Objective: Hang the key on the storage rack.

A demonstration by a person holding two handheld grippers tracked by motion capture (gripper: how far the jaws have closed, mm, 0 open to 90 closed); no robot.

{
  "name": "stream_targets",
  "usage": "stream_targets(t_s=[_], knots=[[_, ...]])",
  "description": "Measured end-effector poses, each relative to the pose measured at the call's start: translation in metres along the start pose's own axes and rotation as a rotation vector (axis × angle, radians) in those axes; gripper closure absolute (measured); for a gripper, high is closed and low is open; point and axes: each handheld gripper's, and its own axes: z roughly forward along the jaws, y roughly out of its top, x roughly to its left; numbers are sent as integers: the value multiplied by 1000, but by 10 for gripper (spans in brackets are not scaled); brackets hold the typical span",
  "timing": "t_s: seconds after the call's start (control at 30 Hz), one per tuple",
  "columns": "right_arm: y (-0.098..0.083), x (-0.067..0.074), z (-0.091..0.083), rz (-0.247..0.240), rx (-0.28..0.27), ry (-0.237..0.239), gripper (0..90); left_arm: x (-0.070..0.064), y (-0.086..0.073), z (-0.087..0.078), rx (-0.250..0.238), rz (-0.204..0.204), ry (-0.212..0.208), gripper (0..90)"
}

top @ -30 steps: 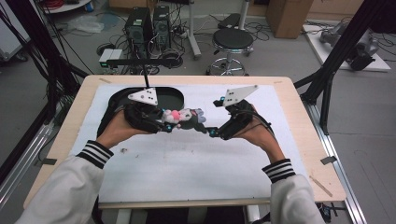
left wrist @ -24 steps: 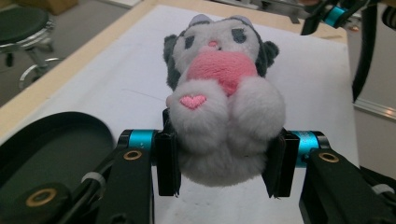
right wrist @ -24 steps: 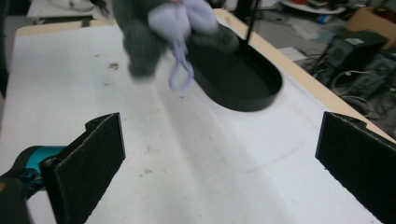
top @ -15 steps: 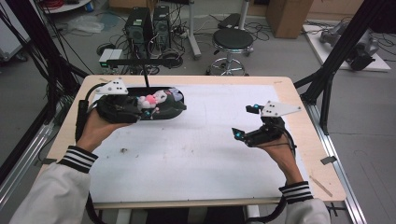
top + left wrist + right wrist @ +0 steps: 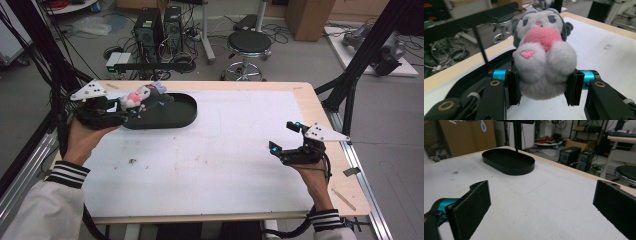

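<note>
A grey-and-white plush toy (image 5: 137,99) with a pink heart on its chest hangs over the left end of the black oval tray (image 5: 182,119). My left gripper (image 5: 129,107) is shut on the plush toy's (image 5: 544,50) lower body, one pad pressing on each side; the left gripper (image 5: 544,87) holds it upright. My right gripper (image 5: 283,136) hovers near the table's right edge, far from the tray. The right gripper (image 5: 541,205) stands open with nothing between its pads, and the tray (image 5: 524,170) lies beyond it.
A white mat (image 5: 225,150) covers the wooden table. Black frame posts (image 5: 350,75) rise at both sides of the table. A stool (image 5: 248,45) and computer towers (image 5: 160,25) stand on the floor beyond the far edge.
The left gripper carried the plush toy from the table's middle to the far left, over the tray. The right gripper drew away to the right and toward the near edge.
</note>
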Motion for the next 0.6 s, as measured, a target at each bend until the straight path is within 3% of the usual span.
stream_targets(t_s=[0.07, 0.2, 0.33, 0.6], knots=[[-7, -1, -5, 7, -21, -31, 4, 2, -1, -4, -6, 0, 32, 560], [-20, -3, -13, 48, -44, -55, 4, 10, -4, -13, -18, -16, 94, 560], [-32, -5, -17, 59, -73, -78, 4, 17, -9, -21, -26, -35, 158, 559], [-46, -2, -21, 41, -133, -123, 4, 30, -18, -31, -44, -77, 261, 559]])
